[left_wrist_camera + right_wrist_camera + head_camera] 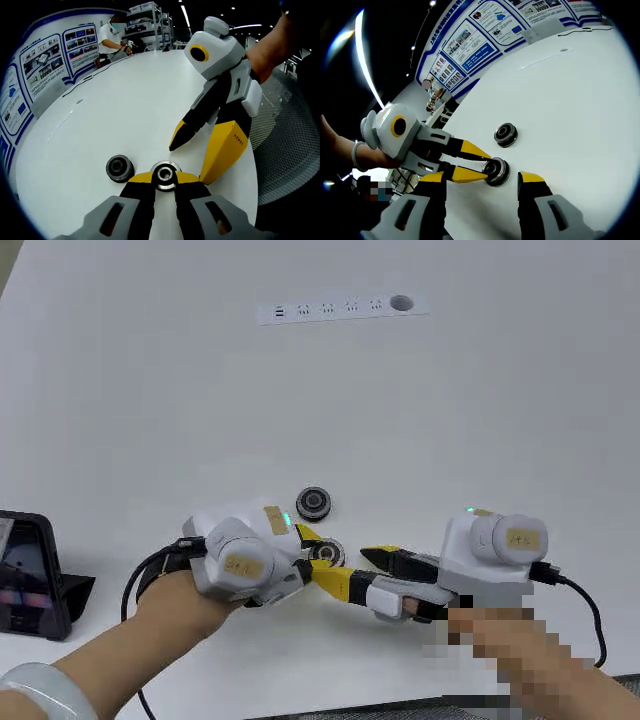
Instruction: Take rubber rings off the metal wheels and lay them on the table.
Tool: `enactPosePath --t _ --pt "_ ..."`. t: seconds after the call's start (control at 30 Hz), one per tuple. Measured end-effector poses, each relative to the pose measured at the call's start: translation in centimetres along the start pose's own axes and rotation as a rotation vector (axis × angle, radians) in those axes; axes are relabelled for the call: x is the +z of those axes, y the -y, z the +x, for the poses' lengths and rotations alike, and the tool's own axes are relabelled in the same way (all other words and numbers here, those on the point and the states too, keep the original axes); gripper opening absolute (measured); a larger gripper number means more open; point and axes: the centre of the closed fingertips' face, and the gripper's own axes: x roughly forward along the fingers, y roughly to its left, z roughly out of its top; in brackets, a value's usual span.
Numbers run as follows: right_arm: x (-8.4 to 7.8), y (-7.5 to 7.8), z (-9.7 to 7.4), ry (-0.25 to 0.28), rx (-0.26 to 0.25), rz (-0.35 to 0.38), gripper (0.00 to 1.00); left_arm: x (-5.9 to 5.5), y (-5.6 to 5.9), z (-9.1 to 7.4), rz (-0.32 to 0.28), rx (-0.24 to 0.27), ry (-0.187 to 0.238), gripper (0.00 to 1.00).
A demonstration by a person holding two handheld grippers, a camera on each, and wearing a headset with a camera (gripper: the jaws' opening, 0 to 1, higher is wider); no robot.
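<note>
Left gripper view: left gripper (165, 178) pinches the hard metal wheel (165, 173); right gripper (188, 165) is spread wide. Its rubber ring is probably stretchy; grab the rim.

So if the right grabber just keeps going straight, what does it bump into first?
Most likely the metal wheel that the left gripper is shut on. It sits just ahead of the open right gripper, about between its jaws, though one jaw might brush the left gripper first.
</note>
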Motion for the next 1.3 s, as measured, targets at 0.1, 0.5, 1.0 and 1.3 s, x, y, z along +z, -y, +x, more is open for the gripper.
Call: enactPosePath --t 0.1,0.5,1.0,1.3 --pt "0.01 -0.04 0.02 0.001 0.001 0.001 0.58 -0.15 0.04 0.15 0.013 -0.006 -0.015 0.15" --pt "0.09 -0.21 0.13 0.012 0.013 0.029 0.58 -0.09 -0.04 0.38 0.006 -0.033 -0.03 0.14" --pt "0.68 -0.74 0.68 0.029 0.038 0.096 0.58 -0.28 -0.07 0.36 -0.016 -0.051 -0.037 0.13" --pt "0.73 -0.76 0.88 0.027 0.043 0.114 0.58 -0.35 0.01 0.39 -0.013 -0.067 -0.056 0.12"
